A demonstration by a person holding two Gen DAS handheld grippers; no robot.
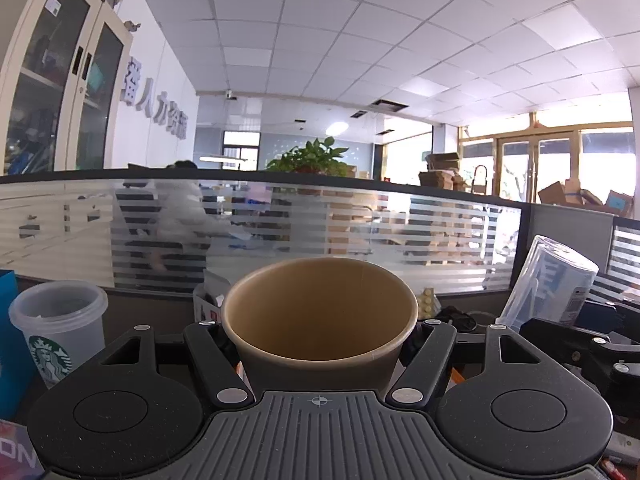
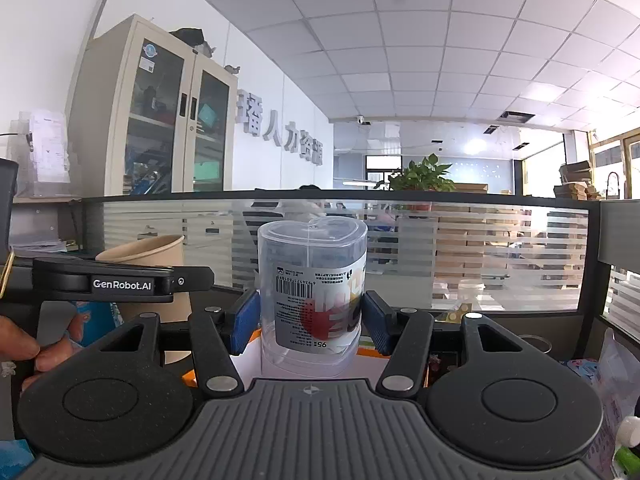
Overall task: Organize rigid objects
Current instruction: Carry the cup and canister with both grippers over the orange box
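Observation:
My left gripper (image 1: 319,340) is shut on a brown paper cup (image 1: 319,312), held upright with its open mouth toward the camera; the cup hides the fingertips. The same cup shows at the left of the right wrist view (image 2: 160,256), behind the left gripper's body. My right gripper (image 2: 311,322) is shut on a clear heart-shaped plastic container (image 2: 312,284) with a printed label, blue pads (image 2: 244,320) pressing both sides. That container also shows at the right of the left wrist view (image 1: 556,280).
A translucent Starbucks cup (image 1: 56,328) stands at the left. A frosted glass desk partition (image 1: 280,232) runs across behind. Small clutter, including a white box (image 1: 208,308), lies at its foot. A person's hand (image 2: 24,352) holds the left gripper.

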